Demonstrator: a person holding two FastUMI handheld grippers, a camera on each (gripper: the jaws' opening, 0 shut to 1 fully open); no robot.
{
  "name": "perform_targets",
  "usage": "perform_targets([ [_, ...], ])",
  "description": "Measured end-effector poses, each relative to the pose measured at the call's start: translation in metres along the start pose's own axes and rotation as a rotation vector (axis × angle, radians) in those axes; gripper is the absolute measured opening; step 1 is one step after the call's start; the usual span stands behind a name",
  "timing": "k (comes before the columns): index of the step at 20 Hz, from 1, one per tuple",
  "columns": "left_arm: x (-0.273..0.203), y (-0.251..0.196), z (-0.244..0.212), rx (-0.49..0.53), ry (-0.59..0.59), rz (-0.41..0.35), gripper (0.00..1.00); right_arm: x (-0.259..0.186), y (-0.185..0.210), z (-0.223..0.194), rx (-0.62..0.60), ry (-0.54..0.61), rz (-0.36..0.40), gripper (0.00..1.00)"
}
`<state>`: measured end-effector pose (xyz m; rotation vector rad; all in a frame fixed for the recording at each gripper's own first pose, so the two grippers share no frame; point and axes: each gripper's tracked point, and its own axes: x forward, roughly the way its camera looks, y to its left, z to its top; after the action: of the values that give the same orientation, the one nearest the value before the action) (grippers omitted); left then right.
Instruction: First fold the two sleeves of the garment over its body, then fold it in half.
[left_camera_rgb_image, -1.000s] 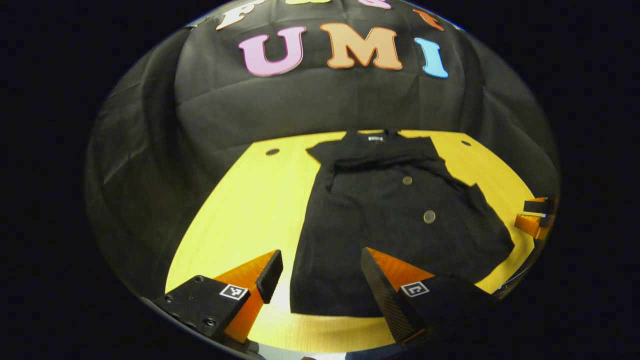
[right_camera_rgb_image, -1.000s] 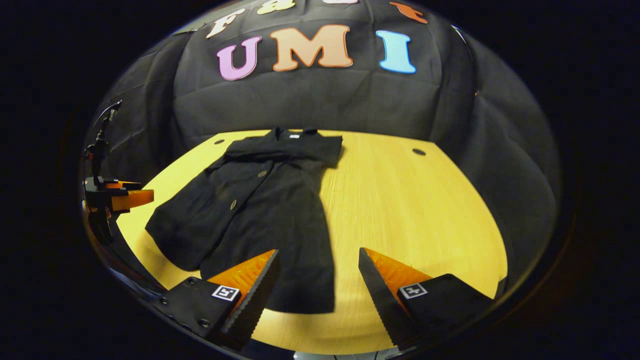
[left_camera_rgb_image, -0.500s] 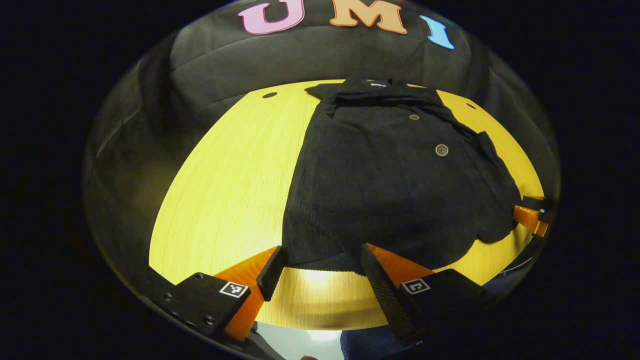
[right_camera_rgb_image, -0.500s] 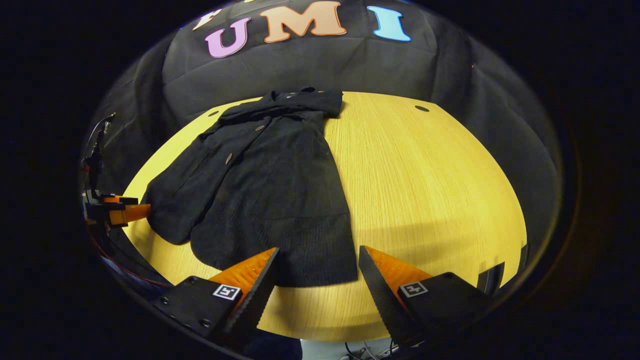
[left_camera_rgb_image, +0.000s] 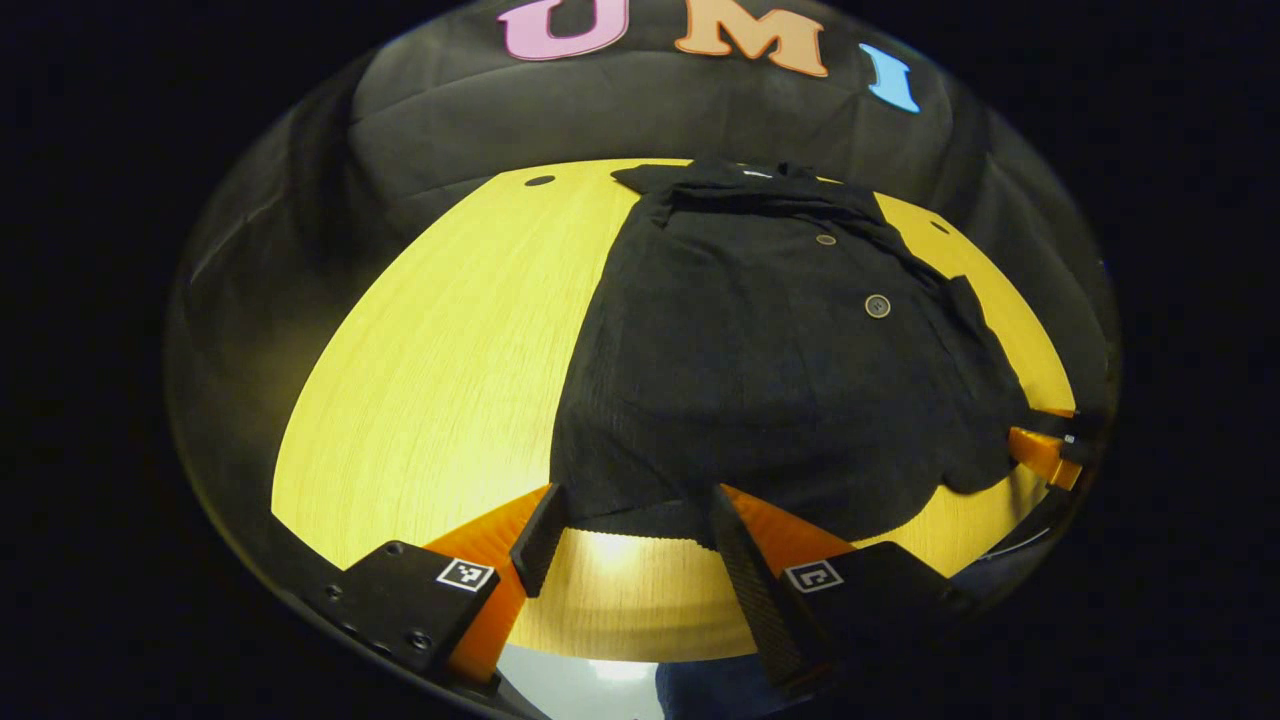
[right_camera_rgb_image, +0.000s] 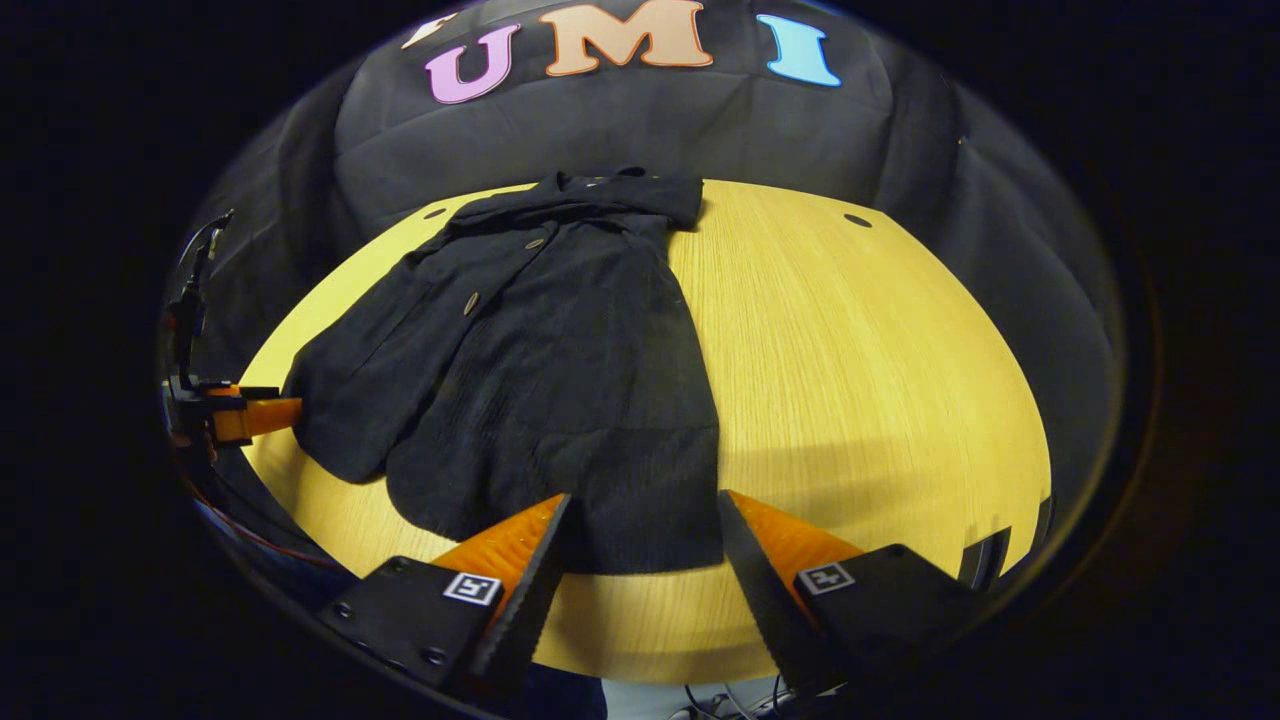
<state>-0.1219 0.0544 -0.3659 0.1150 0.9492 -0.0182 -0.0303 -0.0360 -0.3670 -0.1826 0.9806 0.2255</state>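
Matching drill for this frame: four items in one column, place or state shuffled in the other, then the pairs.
Items
1. garment
2. left gripper
3. table
4. top button

Place or state
A. yellow wood grain, bare on one side
B. open, fingers at the near hem
C. black, lying spread on the table
D. small round disc near the collar

Pairs: 1-C, 2-B, 3-A, 4-D

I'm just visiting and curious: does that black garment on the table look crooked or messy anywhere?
Slightly. The black garment lies flat on the yellow table, but its near hem is uneven: one rounded flap juts out to the side, toward the left gripper. Nothing looks damaged.
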Motion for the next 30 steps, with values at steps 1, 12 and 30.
perform_targets([
  [1,-0.001,0.001,-0.001,0.000,0.005,-0.004,0.89,0.000,0.003,-0.002,-0.008,0.000,0.008,0.77],
  [12,0.000,-0.023,0.005,0.027,0.000,-0.115,0.27,0.000,0.025,0.004,-0.064,0.023,0.070,0.25],
  [30,-0.023,-0.040,0.115,-0.064,-0.205,-0.220,0.00,-0.032,0.016,0.111,0.023,-0.195,0.042,0.06],
])
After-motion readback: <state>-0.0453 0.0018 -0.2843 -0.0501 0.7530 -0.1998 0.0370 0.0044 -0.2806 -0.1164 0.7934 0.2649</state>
